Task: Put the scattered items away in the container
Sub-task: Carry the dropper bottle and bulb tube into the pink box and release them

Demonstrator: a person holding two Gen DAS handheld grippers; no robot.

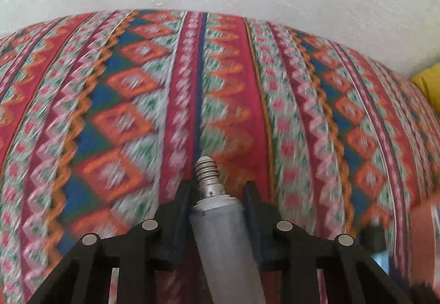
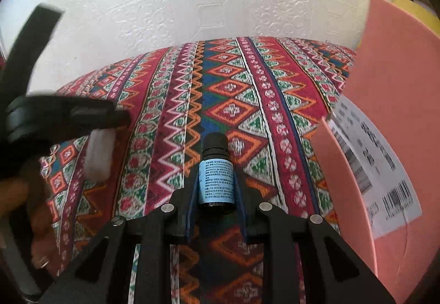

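Both grippers are pointing steeply down over a table covered with a striped, zigzag-patterned cloth (image 2: pixel 247 100), with a white embossed wall (image 2: pixel 192 1) at the far side.

The left gripper (image 1: pixel 220 188) is tilting downward, its view smeared with motion. Its black fingers (image 1: pixel 183 202) are sitting narrow on either side of a grey light bulb (image 1: pixel 222 229), whose threaded metal base is sticking out toward the far side. The left finger is lying against the bulb's neck; a slim gap is showing at the right finger, so I cannot tell for certain that the grip is firm. In the right wrist view the same gripper is appearing blurred at the left edge, with a white part of the bulb (image 2: pixel 99 155) hanging beneath it and the person's hand (image 2: pixel 38 221) lower down.

The right gripper (image 2: pixel 217 194) is likewise angling down. Its fingers (image 2: pixel 189 202) are pressing in on a small dark bottle (image 2: pixel 216 180) with a pale blue label, clamping its sides, the black cap pointing away.

A pink box (image 2: pixel 398 111) with a white shipping label is standing open at the right, near the bottle but not touching it.
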